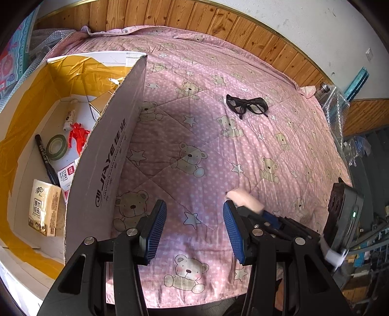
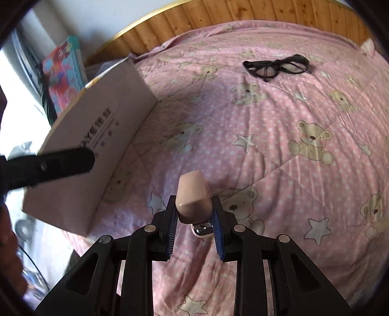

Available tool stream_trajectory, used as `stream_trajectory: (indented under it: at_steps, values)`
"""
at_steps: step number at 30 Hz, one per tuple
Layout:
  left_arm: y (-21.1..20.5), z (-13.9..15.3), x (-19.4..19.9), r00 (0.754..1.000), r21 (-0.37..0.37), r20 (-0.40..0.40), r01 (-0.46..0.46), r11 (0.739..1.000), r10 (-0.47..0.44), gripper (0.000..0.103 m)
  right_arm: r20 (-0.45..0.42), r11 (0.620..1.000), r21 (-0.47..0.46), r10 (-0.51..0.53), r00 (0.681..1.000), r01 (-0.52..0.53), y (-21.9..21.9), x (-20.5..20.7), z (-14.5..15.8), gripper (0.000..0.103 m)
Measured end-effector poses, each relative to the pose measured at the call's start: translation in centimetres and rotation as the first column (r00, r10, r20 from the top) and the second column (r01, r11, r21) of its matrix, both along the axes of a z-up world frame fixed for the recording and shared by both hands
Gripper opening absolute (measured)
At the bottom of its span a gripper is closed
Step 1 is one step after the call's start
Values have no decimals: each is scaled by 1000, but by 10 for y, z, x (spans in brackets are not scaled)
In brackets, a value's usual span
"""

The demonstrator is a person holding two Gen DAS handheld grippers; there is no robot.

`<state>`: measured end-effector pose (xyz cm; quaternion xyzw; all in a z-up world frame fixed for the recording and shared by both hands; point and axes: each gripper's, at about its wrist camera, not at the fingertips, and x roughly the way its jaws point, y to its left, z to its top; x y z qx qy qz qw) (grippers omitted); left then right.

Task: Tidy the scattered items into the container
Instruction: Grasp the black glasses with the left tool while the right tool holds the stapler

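Bed (image 1: pixel 218 150) w/ pink quilted cover, bear-and-star print; wood-panel wall (image 1: pixel 194 21) behind.

Cardboard box (image 1: pixel 109 150) on bed at left, open top, printed side; yellow tape inside. Holds tissue pack (image 1: pixel 45 207), black marker (image 1: pixel 45 158), green tape roll (image 1: pixel 56 147), red toy (image 1: pixel 77 136) (shape unclear), white tube (image 1: pixel 69 115); far contents partly hidden by box wall.

Black glasses (image 2: pixel 277 64) lie on bed, well apart from box.

Right gripper (image 2: pixel 194 231) fingers clenched on pink stapler (image 2: pixel 193 200), above bed, near box; metal base partly hidden.

Left gripper (image 1: pixel 194 233) fingers spread, holding nothing, beside box.
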<state>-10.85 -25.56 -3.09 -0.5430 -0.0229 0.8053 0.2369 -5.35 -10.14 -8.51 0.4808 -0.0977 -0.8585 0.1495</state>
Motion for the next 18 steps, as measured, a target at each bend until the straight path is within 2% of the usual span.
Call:
stream_trajectory:
  at_steps: [2,3,5,7,9,11,15,18]
  values:
    - [0,-1,0,1000,-1,1,1,1000,-1,50,-1,1000,9,3,1000,-3,2,4,-6,30]
    - [0,-1,0,1000,1,2,0,1000,0,50,12,1000,-6,14,1000,-14,6,4,-5,38]
    - [-3,-2,-1,1000,5,3,-6,1000,6,50,32,995,-98,26,999,-23,23,5,1,49]
    - [-4,-4,-5,1000,8,9,-14,1000,14,51,46,971,-240,24,999,-12,48,7,10,51]
    - [-4,-8,-8,1000,9,16,-20,1000,20,52,53,929,-368,-10,999,29,76,3,21,51]
    - [-1,-14,-11,999,10,31,-17,1000,17,52,65,883,-457,-92,994,112,106,-10,28,51]
    - [11,-23,-10,998,7,53,18,1000,-19,52,137,789,-543,-252,958,286,157,-65,19,53]
    - [16,-27,-10,997,4,61,40,999,-40,52,192,715,-591,-325,926,373,180,-118,6,53]
